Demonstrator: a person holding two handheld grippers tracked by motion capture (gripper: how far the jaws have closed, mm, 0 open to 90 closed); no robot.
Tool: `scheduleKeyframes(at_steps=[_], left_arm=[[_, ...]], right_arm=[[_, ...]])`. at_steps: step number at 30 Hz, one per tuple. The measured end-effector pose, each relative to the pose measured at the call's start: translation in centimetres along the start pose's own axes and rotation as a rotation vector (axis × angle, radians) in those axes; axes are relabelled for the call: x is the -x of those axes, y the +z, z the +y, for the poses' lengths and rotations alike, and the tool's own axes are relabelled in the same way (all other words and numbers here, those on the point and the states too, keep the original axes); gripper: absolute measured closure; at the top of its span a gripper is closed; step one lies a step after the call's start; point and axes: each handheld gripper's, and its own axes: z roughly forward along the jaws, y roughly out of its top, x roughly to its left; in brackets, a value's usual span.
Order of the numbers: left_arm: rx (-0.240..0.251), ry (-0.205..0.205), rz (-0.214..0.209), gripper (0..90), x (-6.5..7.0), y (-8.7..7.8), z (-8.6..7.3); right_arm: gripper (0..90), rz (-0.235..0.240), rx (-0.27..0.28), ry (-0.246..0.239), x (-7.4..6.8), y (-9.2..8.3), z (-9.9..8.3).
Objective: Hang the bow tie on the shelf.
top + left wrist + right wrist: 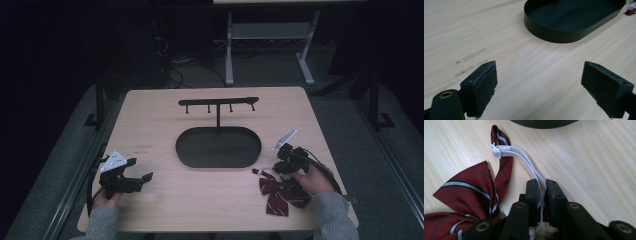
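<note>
We work on a light wood table [165,120]. At its centre sits a black oval tray [218,147] w/ a hook stand [218,103] rising from its 12 o'clock rim: a bar w/ small pegs.

The red striped bow tie [278,192] lies at abt 4 o'clock from the tray, near the front edge. Its white elastic strap [524,157] runs up from the clasp into our right gripper [541,187], whose jaws are nearly closed, pinching the strap.

Left gripper [539,85] rests at abt 8 o'clock from the tray, jaws wide, nothing btwn them.

Judging the step as lifting the tie by its strap, prob. to hang on a peg: we keep the pinch firm, lift slow so the bow hangs free, and bring the left in to spread the loop before a peg.
</note>
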Motion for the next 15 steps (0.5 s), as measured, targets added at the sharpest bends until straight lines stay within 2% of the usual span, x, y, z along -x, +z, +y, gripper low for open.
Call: scheduleKeyframes(at_steps=[10, 12, 15], left_arm=[[0.001, 0.0, -0.001, 13.0, -0.01, 0.0, -0.01], [0.0, -0.001, -0.001, 13.0, -0.01, 0.01, -0.02], [0.001, -0.005, 0.0, 13.1, 0.01, 0.07, -0.03]], right_arm=[[87.2, 0.006, 0.021, 0.018, -0.04, 0.01, -0.27], [87.5, 0.015, 0.053, 0.039, -0.04, -0.01, -0.72], [87.7, 0.012, 0.06, 0.05, -0.13, -0.21, -1.02]])
